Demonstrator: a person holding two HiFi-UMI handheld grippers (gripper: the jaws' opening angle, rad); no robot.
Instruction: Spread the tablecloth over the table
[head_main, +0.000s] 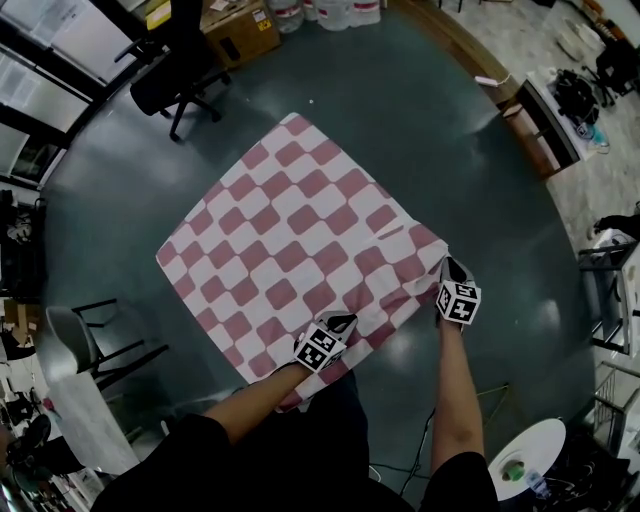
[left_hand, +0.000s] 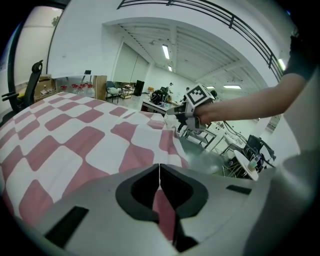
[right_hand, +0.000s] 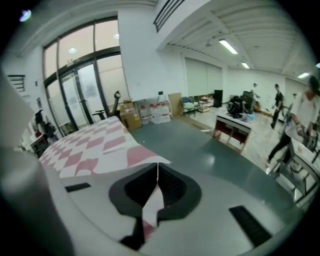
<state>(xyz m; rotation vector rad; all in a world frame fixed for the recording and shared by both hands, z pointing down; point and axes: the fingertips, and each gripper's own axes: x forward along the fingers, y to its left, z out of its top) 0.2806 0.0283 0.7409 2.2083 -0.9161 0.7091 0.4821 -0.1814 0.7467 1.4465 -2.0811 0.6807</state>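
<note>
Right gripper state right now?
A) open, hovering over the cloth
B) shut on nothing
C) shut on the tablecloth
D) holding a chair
C: in the right gripper view, the right gripper has its jaws closed with the red-and-white tablecloth pinched between them.

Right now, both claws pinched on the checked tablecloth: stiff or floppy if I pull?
Probably floppy: the tablecloth creases along its edge between the left claw and right claw. Likely light, since thin pinches at its edge hold it. It lies flat farther out, so a pull may drag the whole sheet rather than stretch it.
</note>
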